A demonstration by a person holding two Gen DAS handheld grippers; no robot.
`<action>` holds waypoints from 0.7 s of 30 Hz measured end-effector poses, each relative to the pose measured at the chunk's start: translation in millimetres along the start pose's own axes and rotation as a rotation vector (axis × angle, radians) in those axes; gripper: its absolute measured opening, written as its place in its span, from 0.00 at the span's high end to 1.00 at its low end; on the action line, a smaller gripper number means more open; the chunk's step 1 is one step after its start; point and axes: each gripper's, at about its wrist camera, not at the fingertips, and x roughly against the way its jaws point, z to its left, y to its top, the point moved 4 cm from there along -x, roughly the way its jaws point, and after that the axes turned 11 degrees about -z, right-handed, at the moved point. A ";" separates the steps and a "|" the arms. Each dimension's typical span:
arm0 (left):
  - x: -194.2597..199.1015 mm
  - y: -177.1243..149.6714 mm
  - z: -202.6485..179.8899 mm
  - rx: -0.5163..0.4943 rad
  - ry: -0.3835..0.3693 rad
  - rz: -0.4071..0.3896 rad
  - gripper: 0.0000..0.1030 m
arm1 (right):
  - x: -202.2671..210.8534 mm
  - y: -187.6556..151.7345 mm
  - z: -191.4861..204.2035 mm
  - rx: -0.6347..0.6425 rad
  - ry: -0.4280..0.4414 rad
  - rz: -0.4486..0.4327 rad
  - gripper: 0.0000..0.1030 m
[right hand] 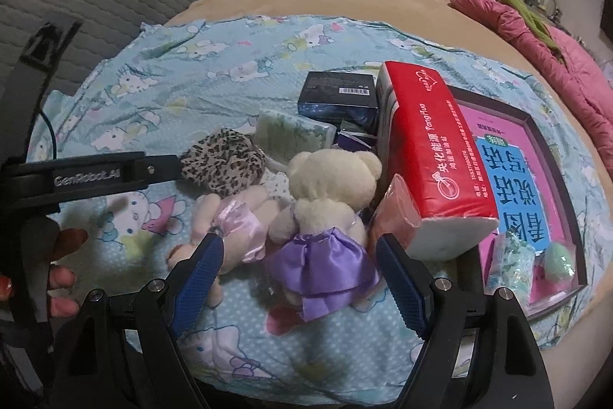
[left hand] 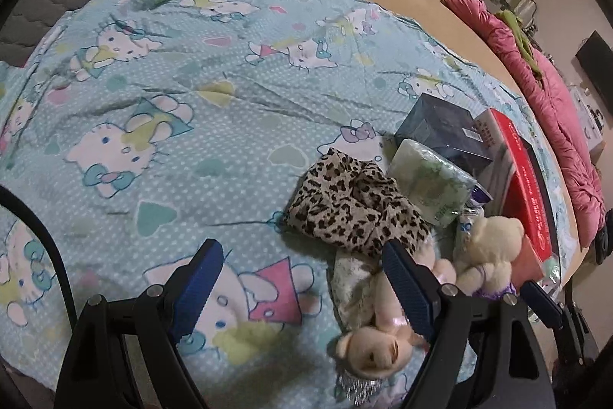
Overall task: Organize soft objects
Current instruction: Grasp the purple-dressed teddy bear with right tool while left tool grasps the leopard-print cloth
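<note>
Clearly the sorting has only begun: the soft things lie heaped on a cartoon-cat sheet [left hand: 161,110] spread over the bed, mixed with boxes. In the left wrist view, the left hand-held gripper [left hand: 302,284] stands wide open with nothing between its fingers, over bare sheet at lower centre. Its right finger overlaps the pink-dressed bear [left hand: 377,344], which lies at the lower right of the frame; whether it touches the bear I cannot tell. Just above sits a leopard-print cloth [left hand: 356,206], with a pale green tissue pack [left hand: 433,179] touching its right edge.

In the right wrist view, the right hand-held gripper [right hand: 299,276] is also open and holds nothing. Its fingers stand either side of the purple-dressed bear [right hand: 325,213] at the centre of the frame, not pressing on it. That bear leans against a red tissue pack [right hand: 433,148], with a dark blue box [right hand: 337,94] behind and a pink book [right hand: 517,175] to the right.

My judgement: the step in hand is the reach for the first toy, one bear per gripper. Next, the right gripper should sink around the purple bear's body and close gently, since plush gives. The left needs to shift toward the lower right of its frame to centre on the pink bear.
</note>
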 end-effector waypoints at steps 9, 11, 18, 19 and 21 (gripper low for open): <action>-35.0 5.6 1.7 0.018 -0.015 0.034 0.19 | -20.3 -4.8 -1.2 0.048 -0.052 0.023 0.37; -41.1 6.1 1.7 0.020 -0.017 0.037 0.23 | -25.8 -6.7 -1.7 0.051 -0.060 0.036 0.39; -52.9 7.8 2.7 0.029 -0.014 0.032 0.31 | -36.2 -7.2 -2.4 0.055 -0.068 0.037 0.49; -53.6 8.2 3.3 0.036 -0.013 0.030 0.36 | -37.3 -7.1 -3.5 0.050 -0.068 0.036 0.51; -54.5 8.5 4.5 0.045 -0.016 0.023 0.46 | -38.1 -6.8 -5.6 0.039 -0.064 0.032 0.53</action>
